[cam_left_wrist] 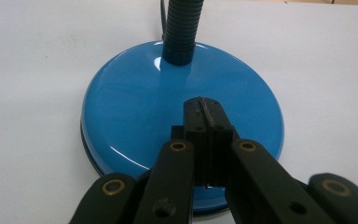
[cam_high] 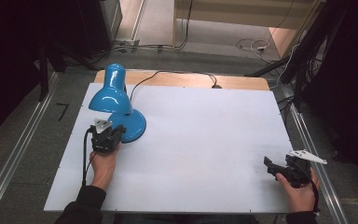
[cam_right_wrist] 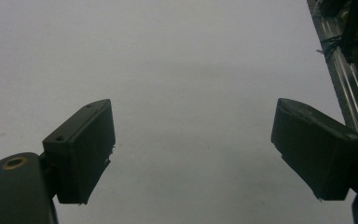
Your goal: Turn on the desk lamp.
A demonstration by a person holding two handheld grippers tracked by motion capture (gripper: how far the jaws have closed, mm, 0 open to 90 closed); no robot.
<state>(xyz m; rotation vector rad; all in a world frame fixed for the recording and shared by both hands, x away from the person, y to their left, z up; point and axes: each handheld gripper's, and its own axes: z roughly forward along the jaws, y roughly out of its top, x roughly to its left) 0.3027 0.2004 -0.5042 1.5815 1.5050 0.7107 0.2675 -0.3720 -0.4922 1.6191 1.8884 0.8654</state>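
One blue desk lamp (cam_high: 119, 105) is recorded on the white bench (cam_high: 200, 140), near its far left corner; its parts are counted as one round base (cam_left_wrist: 177, 121), one ribbed flexible neck (cam_left_wrist: 182, 28), one blue shade (cam_high: 111, 91) tilted toward the left edge, and one black cord (cam_high: 177, 74) led off toward the far edge. Two tools are held, one in each hand. The left tool (cam_high: 106, 136) is seen by the near side of the lamp base, gripped by the left hand (cam_high: 103, 165); in the left gripper view its jaws are pressed together with nothing between them, their tips lying over the near part of the glossy blue base, though whether they touch it cannot be told. The neck is seen to rise from the far side of the base, straight ahead of the jaws. The right tool (cam_high: 284, 169) is held by the right hand (cam_high: 300, 191) close to the near right corner of the bench, well apart from the lamp; in the right gripper view its jaws stand wide apart over bare white surface, with the bench's right edge and a metal rail (cam_right_wrist: 342, 65) visible beyond. One grey three-cornered plate is noted on top of each tool.
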